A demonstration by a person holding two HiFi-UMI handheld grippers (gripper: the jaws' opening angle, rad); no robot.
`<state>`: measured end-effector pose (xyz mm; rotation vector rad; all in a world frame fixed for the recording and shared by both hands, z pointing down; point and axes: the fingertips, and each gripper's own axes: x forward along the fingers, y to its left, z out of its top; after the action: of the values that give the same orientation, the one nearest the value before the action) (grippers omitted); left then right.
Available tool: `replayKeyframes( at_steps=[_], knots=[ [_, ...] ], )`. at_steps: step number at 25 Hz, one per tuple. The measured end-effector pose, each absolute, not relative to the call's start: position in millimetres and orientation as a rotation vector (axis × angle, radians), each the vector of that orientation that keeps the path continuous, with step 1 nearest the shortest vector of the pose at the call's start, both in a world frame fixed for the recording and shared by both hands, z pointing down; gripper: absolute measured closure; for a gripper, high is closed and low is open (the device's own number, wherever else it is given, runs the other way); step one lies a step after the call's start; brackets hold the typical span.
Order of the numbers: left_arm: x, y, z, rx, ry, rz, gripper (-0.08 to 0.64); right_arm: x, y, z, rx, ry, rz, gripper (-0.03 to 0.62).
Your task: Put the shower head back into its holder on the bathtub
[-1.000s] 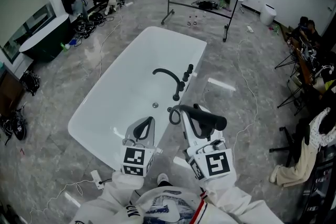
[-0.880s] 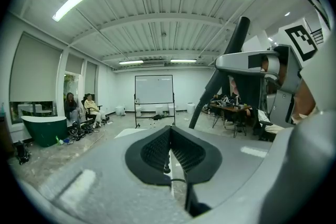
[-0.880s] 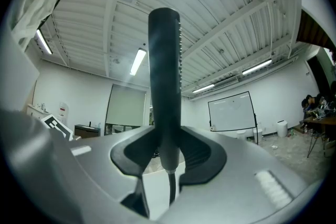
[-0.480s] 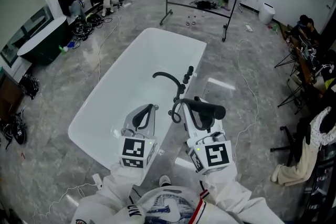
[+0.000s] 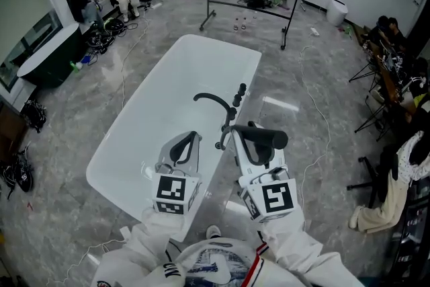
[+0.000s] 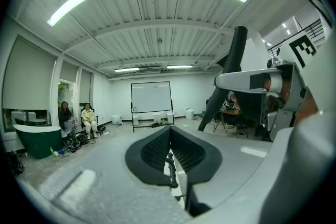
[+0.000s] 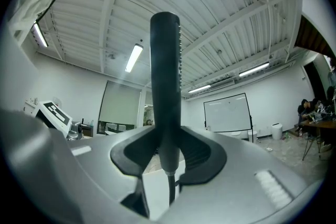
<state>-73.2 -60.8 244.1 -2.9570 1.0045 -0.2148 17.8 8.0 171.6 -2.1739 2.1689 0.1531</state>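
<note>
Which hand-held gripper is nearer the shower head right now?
Right. The right hand-held gripper is shut on the shower head; the left hand-held gripper sits apart to its left, over the bathtub, holding nothing.

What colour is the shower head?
The shower head is black; the right gripper view shows it best.

The right claw [image 5: 257, 150] grips the black shower head [image 5: 263, 138] by the bathtub [image 5: 154, 111] rim; the left claw [image 5: 185, 144] hovers at its nine o'clock.
</note>
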Motion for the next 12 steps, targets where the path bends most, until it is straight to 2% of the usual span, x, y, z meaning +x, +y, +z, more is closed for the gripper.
replayKeyframes(
  at_steps=[12],
  knots=[
    [-68,-64,264,-2.997,0.986,-0.225,0.561,22,2,184,-2.208,2.18,0.144,0.454]
  ],
)
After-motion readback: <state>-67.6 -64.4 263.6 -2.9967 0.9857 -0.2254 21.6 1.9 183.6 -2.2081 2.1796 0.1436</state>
